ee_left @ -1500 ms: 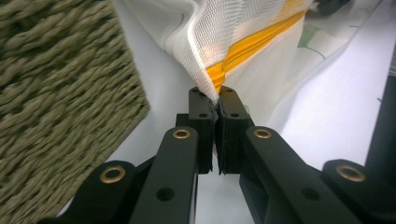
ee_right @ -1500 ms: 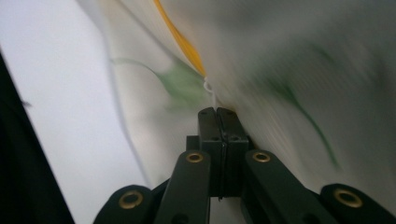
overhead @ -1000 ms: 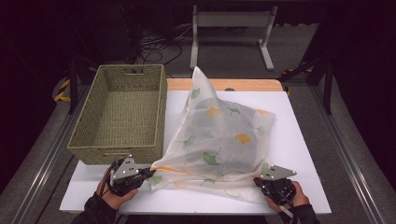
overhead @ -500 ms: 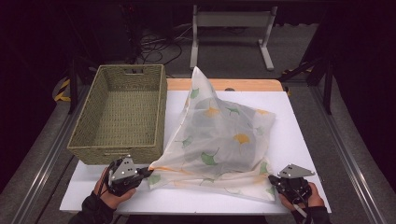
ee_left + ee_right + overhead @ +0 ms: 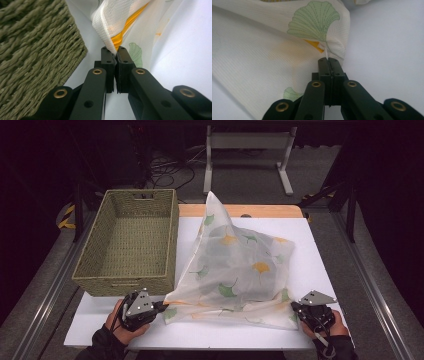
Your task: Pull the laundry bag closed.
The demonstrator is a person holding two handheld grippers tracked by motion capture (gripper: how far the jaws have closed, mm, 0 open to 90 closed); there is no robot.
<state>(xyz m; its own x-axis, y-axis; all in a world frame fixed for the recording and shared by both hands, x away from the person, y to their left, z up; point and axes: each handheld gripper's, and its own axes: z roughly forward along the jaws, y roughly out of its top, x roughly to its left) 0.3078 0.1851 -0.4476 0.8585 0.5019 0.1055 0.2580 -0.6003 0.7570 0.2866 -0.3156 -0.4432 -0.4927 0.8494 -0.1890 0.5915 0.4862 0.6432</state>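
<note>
A sheer white mesh bag (image 5: 235,265) printed with green and yellow ginkgo leaves lies on the white table top, with a pillow-like filling inside and one corner peaked up at the back. My left gripper (image 5: 161,307) is shut on the bag's near left corner (image 5: 113,37); its jaws pinch the bunched mesh. At the near right corner (image 5: 329,47) my right gripper (image 5: 296,307) is shut on the bag's edge. The front hem is stretched between the two grippers.
A woven olive-green basket (image 5: 131,240), empty, stands at the left, its near wall (image 5: 32,50) close beside my left gripper. The white board (image 5: 320,255) ends just in front of both hands. A metal stand (image 5: 247,150) sits beyond the table.
My right gripper has slid to the right along the table's front, pulling the bag's near right corner outward and drawing the front hem tighter. The left gripper has kept its place.
</note>
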